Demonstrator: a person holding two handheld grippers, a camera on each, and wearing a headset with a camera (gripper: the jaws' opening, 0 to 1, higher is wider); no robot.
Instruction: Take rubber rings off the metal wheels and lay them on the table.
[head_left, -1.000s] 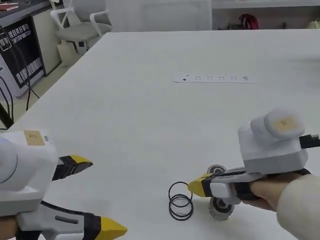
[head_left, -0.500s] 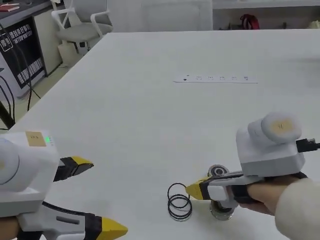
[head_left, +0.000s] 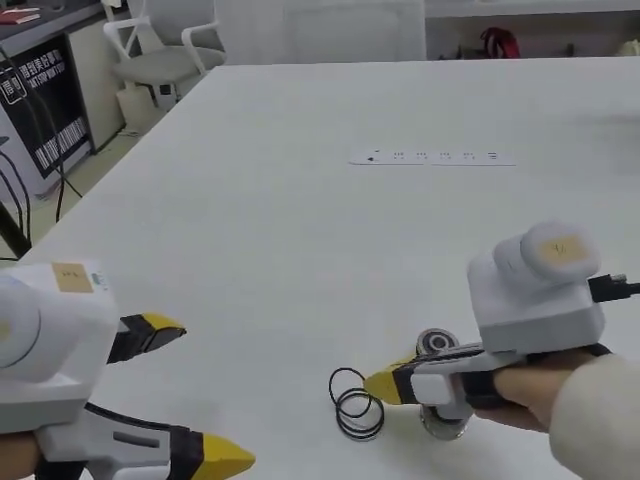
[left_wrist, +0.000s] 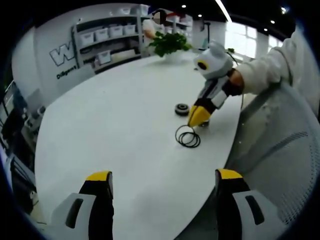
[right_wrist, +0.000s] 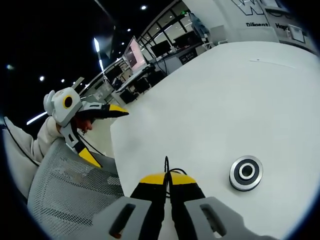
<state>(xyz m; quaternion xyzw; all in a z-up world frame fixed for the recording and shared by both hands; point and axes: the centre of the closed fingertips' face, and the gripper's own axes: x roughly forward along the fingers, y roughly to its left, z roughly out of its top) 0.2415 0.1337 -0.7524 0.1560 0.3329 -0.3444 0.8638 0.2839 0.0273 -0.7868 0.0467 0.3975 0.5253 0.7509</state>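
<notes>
Two metal wheels (head_left: 437, 342) lie flat on the white desk (head_left: 300, 230) near its front edge, bores facing up. One is in the open just beyond the right hand-held gripper (head_left: 383, 385), and the other is partly hidden under its body. Three thin black rubber rings (head_left: 358, 408), as far as I can count, lie flat in an overlapping cluster just left of the wheels, touching one another. The right hand-held gripper points left across the desk with its yellow tips pressed together at the cluster's right edge. In the right gripper view a thin black line of rubber ring (right_wrist: 166, 164) comes out from between the closed tips, so I read it as pinched there. The left hand-held gripper (head_left: 195, 392) is well apart at the desk's near left, its two yellow tips spread wide and holding nothing, aimed toward the rings. One white strip with small dark marks (head_left: 432, 157) lies farther back on the desk. On the wall in the left gripper view I can read a large "W" (left_wrist: 61, 52) and, under it, a word starting "Dilig"; the black banner (head_left: 45, 110) in the head view carries a barcode and characters too small to read.
</notes>
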